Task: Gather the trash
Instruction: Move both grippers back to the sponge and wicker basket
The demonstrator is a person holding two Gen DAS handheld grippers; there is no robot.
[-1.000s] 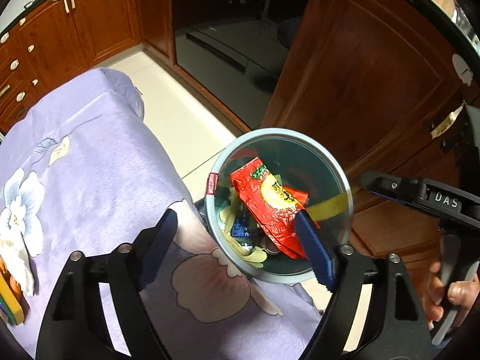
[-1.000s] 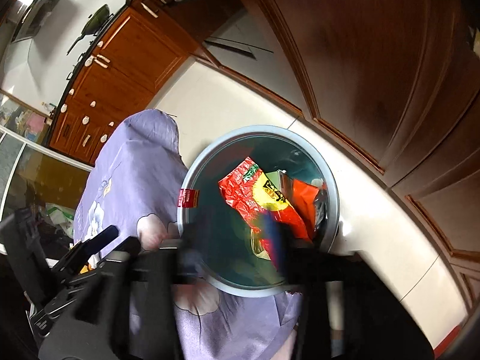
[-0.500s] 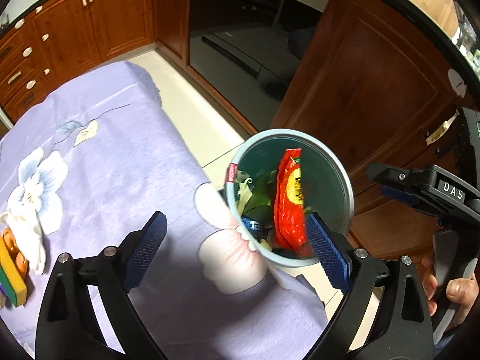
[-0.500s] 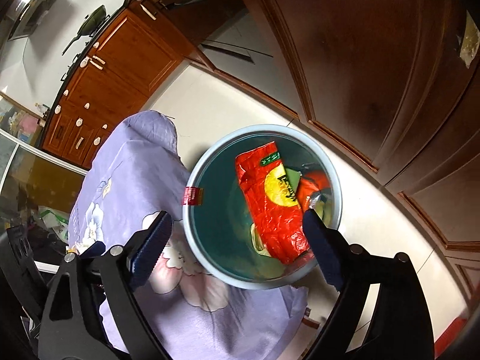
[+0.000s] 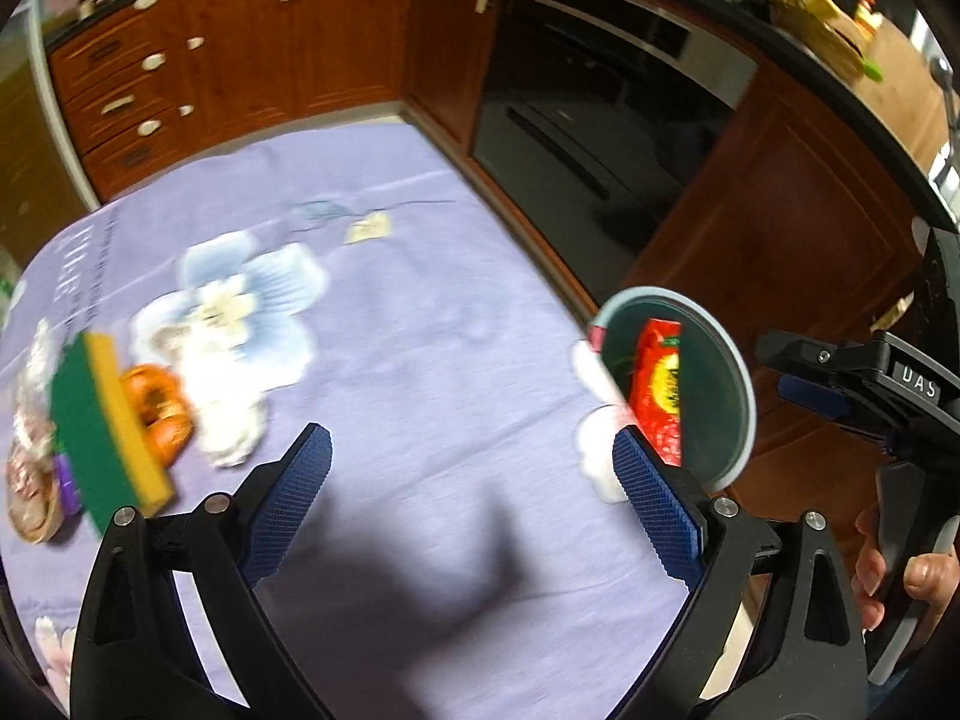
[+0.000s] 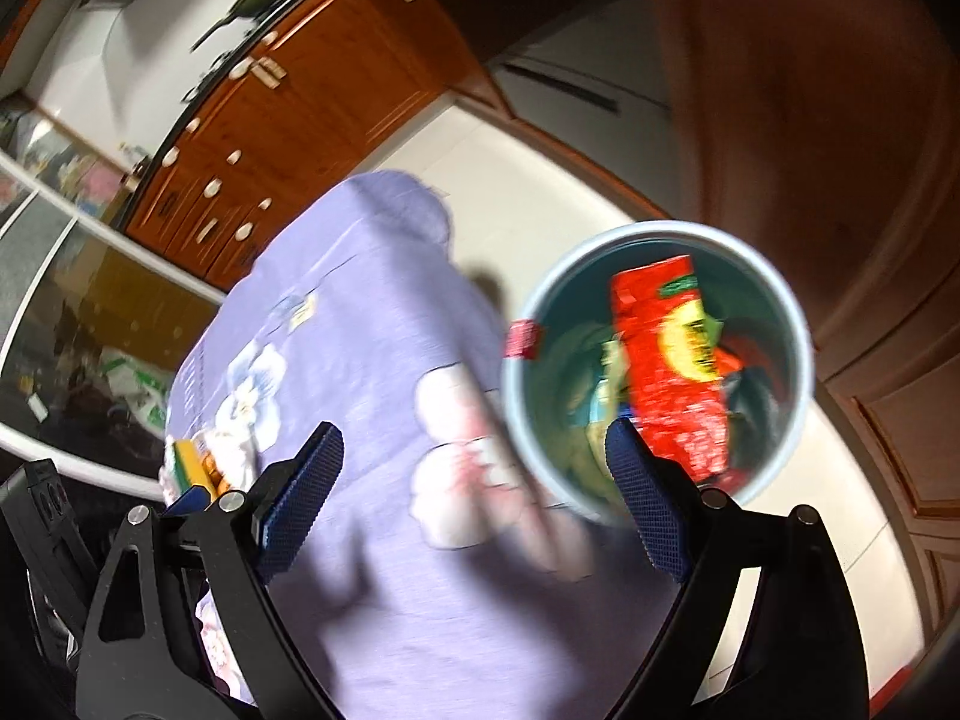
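Observation:
A round grey-rimmed trash bin (image 5: 741, 372) (image 6: 798, 324) stands on the floor against the table's right edge. A red and yellow wrapper (image 5: 660, 396) (image 6: 672, 372) stands upright inside it among other scraps. My left gripper (image 5: 471, 450) hangs open and empty over the purple flowered tablecloth (image 5: 420, 330). My right gripper (image 6: 474, 438) is open and empty too, above the table's edge just left of the bin. On the table's left side lie a green and yellow sponge (image 5: 102, 420) (image 6: 189, 465), an orange item (image 5: 159, 408), a white crumpled piece (image 5: 231, 426) and a foil wrapper (image 5: 27, 480), all blurred.
Wooden cabinets (image 5: 252, 48) and a dark oven door (image 5: 576, 138) line the far side. A pale tiled floor (image 6: 540, 180) runs between them and the table. A small paper scrap (image 5: 369, 228) lies far out on the cloth. A hand (image 5: 900, 576) holds the right gripper's handle.
Both grippers have drawn back and up from the bin. The left view has swung left over the table, bringing the sponge and scraps into sight. The right jaws have widened.

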